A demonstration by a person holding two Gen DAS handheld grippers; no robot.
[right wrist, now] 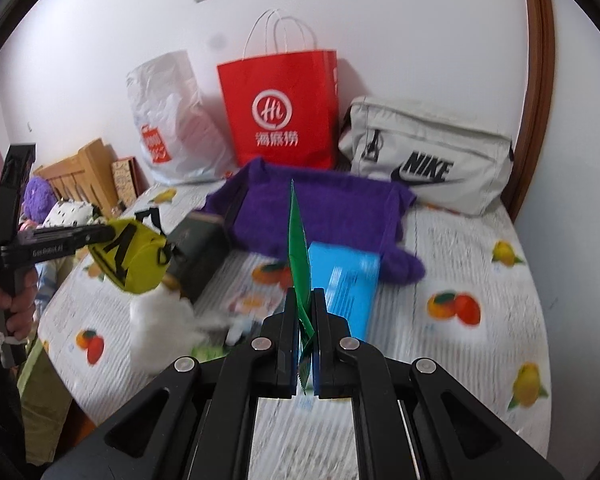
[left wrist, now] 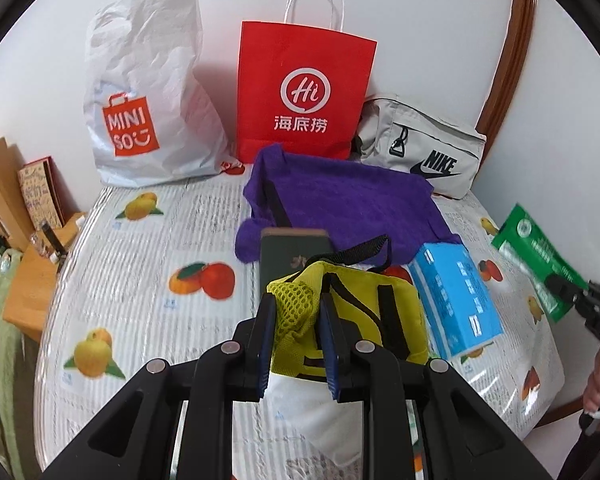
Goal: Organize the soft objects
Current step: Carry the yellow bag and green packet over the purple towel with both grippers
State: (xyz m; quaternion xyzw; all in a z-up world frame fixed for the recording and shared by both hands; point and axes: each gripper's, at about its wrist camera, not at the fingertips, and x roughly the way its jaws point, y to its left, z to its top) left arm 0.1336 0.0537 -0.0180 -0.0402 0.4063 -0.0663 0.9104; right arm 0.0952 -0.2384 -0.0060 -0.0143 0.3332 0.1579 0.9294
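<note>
My left gripper (left wrist: 297, 312) is shut on the mesh edge of a yellow pouch (left wrist: 352, 316) with black straps and holds it above the table; the left gripper (right wrist: 100, 234) and the pouch (right wrist: 134, 256) also show in the right wrist view. My right gripper (right wrist: 301, 312) is shut on a flat green packet (right wrist: 298, 248), seen edge-on; the packet (left wrist: 540, 256) and the right gripper (left wrist: 572, 292) appear at the right in the left wrist view. A purple towel (left wrist: 348, 204) lies at the table's back. A blue tissue pack (left wrist: 456, 296) lies beside it.
A white MINISO bag (left wrist: 148, 96), a red paper bag (left wrist: 304, 92) and a grey Nike bag (left wrist: 424, 148) stand against the wall. A dark green book (left wrist: 292, 252) and a white soft object (right wrist: 164, 320) lie on the fruit-print tablecloth (left wrist: 140, 272). Wooden furniture (left wrist: 4, 192) stands left.
</note>
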